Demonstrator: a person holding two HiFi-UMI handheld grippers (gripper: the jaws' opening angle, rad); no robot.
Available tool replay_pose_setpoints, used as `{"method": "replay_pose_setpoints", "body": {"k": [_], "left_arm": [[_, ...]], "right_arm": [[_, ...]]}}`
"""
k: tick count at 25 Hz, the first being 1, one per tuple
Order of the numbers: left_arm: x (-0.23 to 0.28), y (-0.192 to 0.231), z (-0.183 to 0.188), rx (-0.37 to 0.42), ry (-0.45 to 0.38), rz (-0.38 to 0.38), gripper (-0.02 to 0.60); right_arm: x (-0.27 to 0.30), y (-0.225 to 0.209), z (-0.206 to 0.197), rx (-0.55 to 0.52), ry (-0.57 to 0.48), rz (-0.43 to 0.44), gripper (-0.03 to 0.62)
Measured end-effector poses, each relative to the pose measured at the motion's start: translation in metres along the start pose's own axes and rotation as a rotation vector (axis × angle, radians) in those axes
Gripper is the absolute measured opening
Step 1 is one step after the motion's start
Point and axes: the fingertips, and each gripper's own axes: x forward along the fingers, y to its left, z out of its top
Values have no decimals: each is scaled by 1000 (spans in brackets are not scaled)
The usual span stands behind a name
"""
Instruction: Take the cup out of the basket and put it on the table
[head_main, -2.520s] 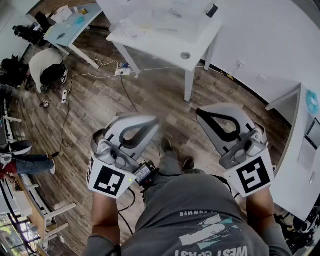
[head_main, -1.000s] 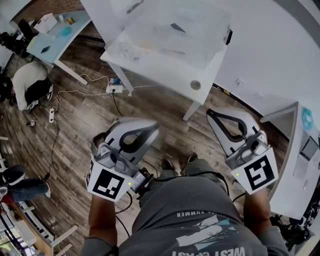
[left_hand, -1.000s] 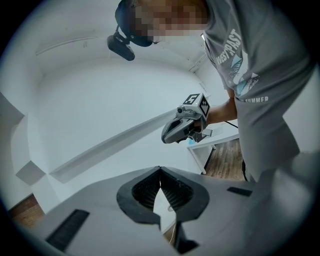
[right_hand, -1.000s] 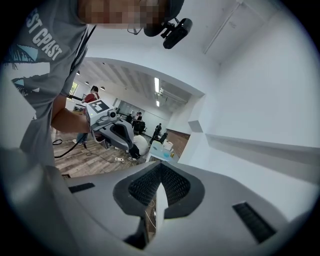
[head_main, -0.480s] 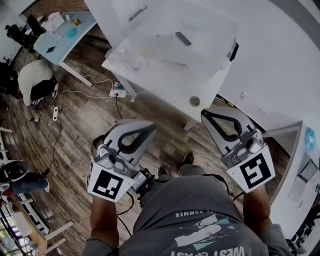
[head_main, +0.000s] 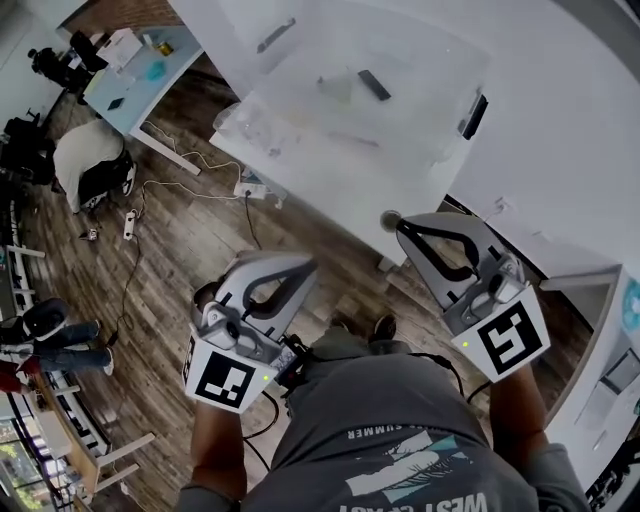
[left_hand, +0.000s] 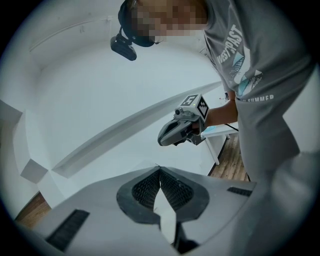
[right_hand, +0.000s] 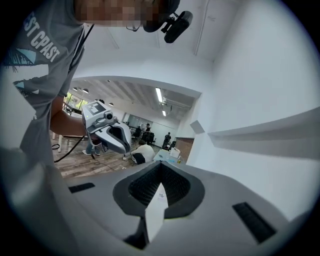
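Your left gripper (head_main: 306, 266) and right gripper (head_main: 398, 226) each have their jaws pressed together with nothing between them. The left one hangs over the brown wood-plank floor (head_main: 180, 260). At 12 o'clock the white tabletop (head_main: 400, 190) carries a translucent plastic bin (head_main: 420, 95); its contents are too faint to pick out the cup

Upper centre of the frame: a translucent, pale basket (head_main: 420, 120) sits upright on the white desk (head_main: 330, 190). Faint shapes blur inside it, and the cup can't be picked out.
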Motion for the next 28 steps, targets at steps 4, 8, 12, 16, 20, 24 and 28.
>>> {"method": "replay_pose_setpoints", "body": {"k": [4,8,12,16,20,24,28], "left_arm": [[5,14,-17,-11,35,-3,9],[19,34,-36,-20,23,-13,9],[32,72,-45,-28,-43,-1,9],[43,110,-58,-30,-92,-8,9],[59,135,-75,-37,-121,-46,9],[82,151,-92,-58,-91,-77,9],[118,167,-93,-69,-87,-64,9]], "right_arm": [[17,-12,-9,23,3,0,12],[40,-26,-16,22,18,-1,11],[68,-50,-14,16,38,-24,11],[96,-75,-10,-9,69,-55,12],[122,-94,-13,-35,100,-70,12],[138,-116,-21,-32,113,-62,12],[143,-153,-34,-42,112,-37,12]]}}
